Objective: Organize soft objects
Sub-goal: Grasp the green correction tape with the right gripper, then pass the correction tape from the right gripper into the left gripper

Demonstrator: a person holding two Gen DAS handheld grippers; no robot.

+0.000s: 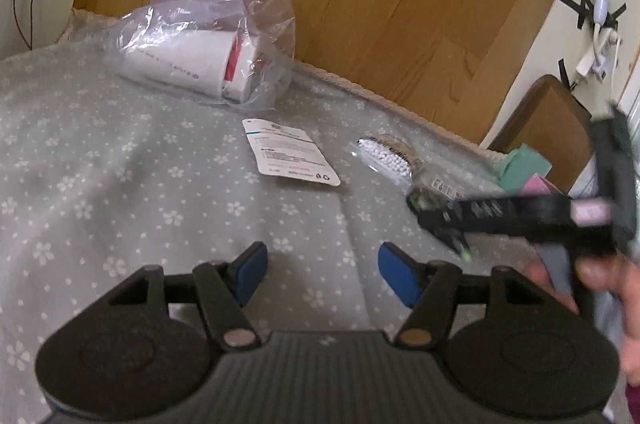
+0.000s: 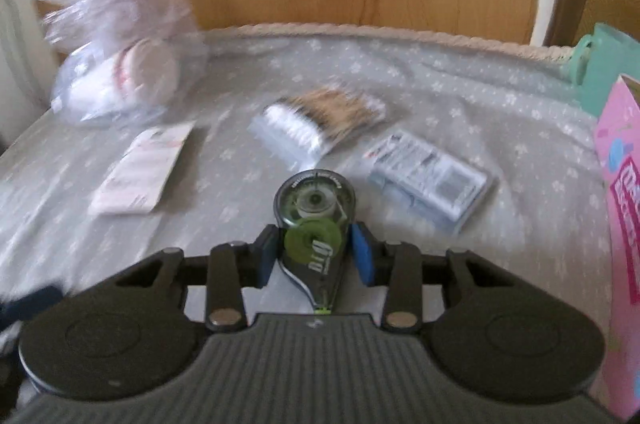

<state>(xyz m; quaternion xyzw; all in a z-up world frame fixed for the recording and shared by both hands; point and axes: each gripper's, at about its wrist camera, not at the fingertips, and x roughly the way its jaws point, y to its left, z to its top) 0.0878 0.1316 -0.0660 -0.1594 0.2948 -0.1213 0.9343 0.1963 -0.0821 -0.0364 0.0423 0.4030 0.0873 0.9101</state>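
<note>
Right gripper (image 2: pixel 316 252) carries a tape roller (image 2: pixel 315 224) over the bed (image 2: pixel 500 104); left gripper (image 1: pixel 320 274) hangs empty.

The right jaws are clamped on the roller's flat sides, its round end sticking forward above the bedspread. The left jaws stand apart with nothing between them, only floral cloth below. Taking the roller as landmark: a swab pack (image 2: pixel 320 128) lies just beyond it, a small box (image 2: pixel 430 178) to its right, a card (image 2: pixel 140 170) to its left, and a plastic bag (image 2: pixel 116 52) far left by the headboard. The risk, as I judge it, is a slip: the roller's shell is hard and smooth, and the blur suggests a fast swing. Only the right wrist view shows the grip itself; the left wrist view shows the right gripper from the side, with a hand behind it.
</note>
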